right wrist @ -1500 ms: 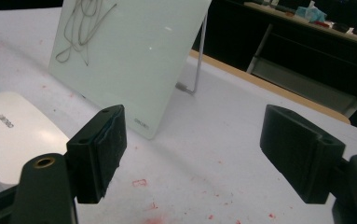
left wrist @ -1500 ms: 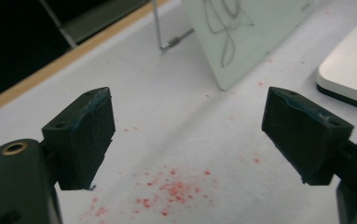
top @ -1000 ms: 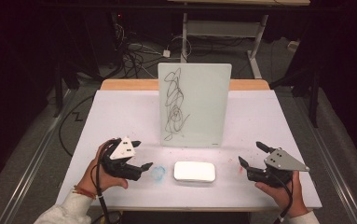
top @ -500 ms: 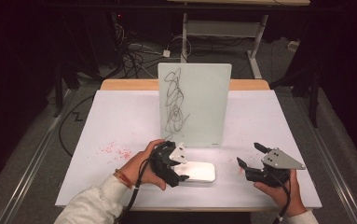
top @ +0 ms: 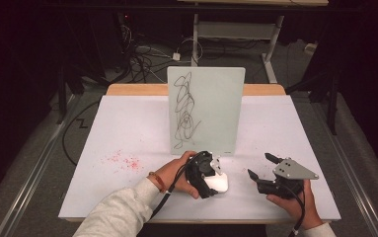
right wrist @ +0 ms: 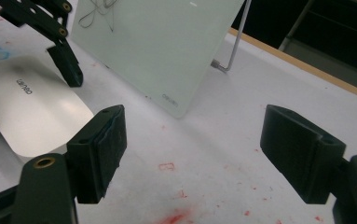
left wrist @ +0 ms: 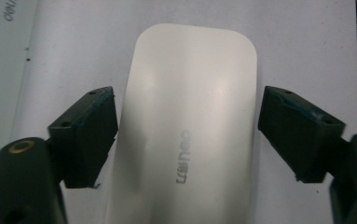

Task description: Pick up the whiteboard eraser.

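Fingers of left gripper spread wide, straddling white eraser at lower centre of bench; looks rigid, light, glossy-slick, so pinch long sides mid-body; right gripper also wide, empty.

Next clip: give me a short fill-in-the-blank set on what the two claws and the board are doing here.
1. The left claw has its jaws open on either side of the white ____.
2. The right claw is open and holds ____.
3. The glass board stands upright and bears a ____ scribble.
4. The stains on the table are ____.

Missing words: eraser; nothing; black; red
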{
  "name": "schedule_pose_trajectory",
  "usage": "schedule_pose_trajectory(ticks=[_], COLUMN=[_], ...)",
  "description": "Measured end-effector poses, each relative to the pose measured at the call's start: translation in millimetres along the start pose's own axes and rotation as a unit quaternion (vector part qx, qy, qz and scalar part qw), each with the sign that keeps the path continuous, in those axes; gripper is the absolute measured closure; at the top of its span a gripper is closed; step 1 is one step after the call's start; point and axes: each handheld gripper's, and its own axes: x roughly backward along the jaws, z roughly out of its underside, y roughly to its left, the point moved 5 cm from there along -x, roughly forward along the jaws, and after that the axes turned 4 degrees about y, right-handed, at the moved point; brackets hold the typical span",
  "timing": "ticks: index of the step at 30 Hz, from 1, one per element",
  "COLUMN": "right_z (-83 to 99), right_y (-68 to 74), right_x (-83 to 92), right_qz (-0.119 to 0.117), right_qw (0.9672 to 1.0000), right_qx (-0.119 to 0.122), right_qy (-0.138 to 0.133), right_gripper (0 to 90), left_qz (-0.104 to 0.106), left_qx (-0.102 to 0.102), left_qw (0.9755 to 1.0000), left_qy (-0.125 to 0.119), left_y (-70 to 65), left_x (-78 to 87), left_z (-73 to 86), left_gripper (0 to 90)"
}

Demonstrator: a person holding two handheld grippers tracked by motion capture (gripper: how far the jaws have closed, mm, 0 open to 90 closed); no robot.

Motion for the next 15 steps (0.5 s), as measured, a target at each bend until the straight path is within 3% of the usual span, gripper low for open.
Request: schedule_pose_trajectory(ticks=[5,8,11,15], right_z=[-0.3,0.5,1.4,0.4], right_y=[0.1,0.2,0.1,0.2], right_x=[0.9,1.2,1.2,2.2], right_qz=[-0.004,-0.006,-0.008,-0.007], right_qw=[1.0,1.0,1.0,1.0], right_qx=[-0.001,-0.001,0.001,0.0], right_qy=[-0.003,-0.003,-0.002,-0.005], right_gripper=[23.8,23.9,24.0,24.0], left_qz=[0.008,-0.001,0.002,-0.01], left_qx=[0.002,-0.005,0.003,-0.004], left_qw=[1.0,1.0,0.9999,0.9996], left_qy=[-0.005,0.002,-0.01,-0.024], left_y=[1.5,2.4,2.8,2.6], left_x=[-1.8,1.9,1.9,6.2], left_z=[0.3,2.4,4.8,7.9], left_gripper=[25.6,28.1,28.5,28.8])
